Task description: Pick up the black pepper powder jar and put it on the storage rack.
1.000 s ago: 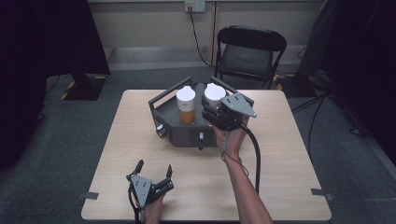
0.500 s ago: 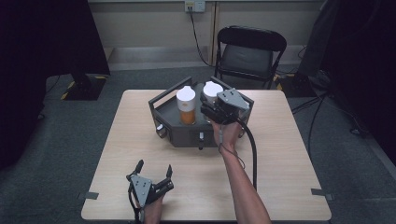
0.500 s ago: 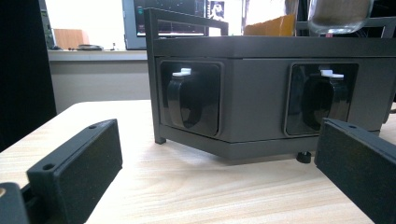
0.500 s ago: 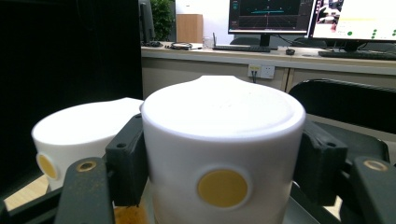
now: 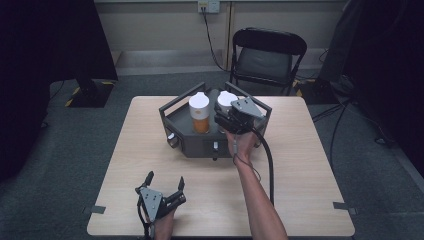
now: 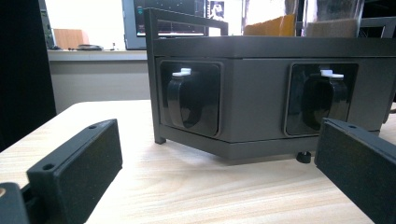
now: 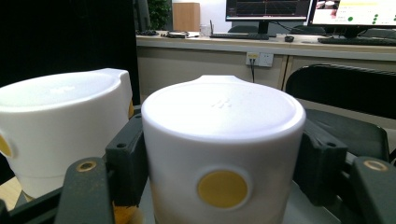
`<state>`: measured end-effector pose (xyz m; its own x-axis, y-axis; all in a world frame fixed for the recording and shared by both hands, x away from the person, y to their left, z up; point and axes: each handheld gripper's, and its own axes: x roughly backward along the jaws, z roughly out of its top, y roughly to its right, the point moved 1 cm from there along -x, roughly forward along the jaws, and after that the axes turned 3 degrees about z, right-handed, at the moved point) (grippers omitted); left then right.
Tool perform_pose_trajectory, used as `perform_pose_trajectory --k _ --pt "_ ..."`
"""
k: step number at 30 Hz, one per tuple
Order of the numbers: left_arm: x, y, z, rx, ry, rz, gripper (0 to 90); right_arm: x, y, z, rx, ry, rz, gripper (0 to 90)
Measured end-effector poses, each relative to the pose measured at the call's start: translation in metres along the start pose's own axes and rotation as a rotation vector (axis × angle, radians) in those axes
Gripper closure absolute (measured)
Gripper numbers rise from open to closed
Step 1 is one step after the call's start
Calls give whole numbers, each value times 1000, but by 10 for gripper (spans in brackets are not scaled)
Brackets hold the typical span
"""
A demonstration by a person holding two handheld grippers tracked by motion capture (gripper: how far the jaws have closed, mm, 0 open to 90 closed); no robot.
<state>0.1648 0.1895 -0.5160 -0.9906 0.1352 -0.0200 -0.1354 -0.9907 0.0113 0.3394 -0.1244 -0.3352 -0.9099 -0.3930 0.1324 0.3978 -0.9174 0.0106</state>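
A dark grey stand (image 5: 200, 142) sits at the table's far middle and carries two jars with white lids. The left jar (image 5: 200, 114) holds orange contents. My right gripper (image 5: 231, 116) reaches over the stand's right side. Its jaws press both sides of the right jar's white lid (image 7: 223, 121), which has a yellow dot on its front. The left jar's lid (image 7: 60, 112) stands just beside it. Near the front edge my left gripper (image 5: 165, 178) rests low and open, facing the stand (image 6: 252, 93) and its two black knobs (image 6: 184, 98) with white tabs.
A black folding chair (image 5: 267, 55) stands behind the table, under a wall socket (image 5: 208, 6). The right gripper's cable (image 5: 270, 165) trails down over the wooden table (image 5: 310, 165). Tape marks lie at the front corners.
My right gripper has shifted a little left and forward onto the right jar's lid. The left gripper has stayed where it was.
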Motion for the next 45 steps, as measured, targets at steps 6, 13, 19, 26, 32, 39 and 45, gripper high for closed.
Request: perform_pose_trajectory --k 6,13,19,26,32,39,45 --pt "0 0 0 0 0 0 3 -1 1 0 -5 -10 -6 301" --pt "0 0 0 0 0 0 4 0 1 -2 -10 -7 -6 301" --pt "0 0 0 0 0 0 3 0 0 -3 -9 -4 -12 300" --pt "0 0 0 0 0 0 3 0 -1 -4 -1 -2 -14 300" --pt "0 0 0 0 0 0 3 0 -1 -5 -5 5 -14 298" --pt "0 0 0 0 0 0 3 0 -3 -6 6 9 -31 243" --pt "0 0 0 0 0 0 3 0 0 -6 -3 13 -29 133"
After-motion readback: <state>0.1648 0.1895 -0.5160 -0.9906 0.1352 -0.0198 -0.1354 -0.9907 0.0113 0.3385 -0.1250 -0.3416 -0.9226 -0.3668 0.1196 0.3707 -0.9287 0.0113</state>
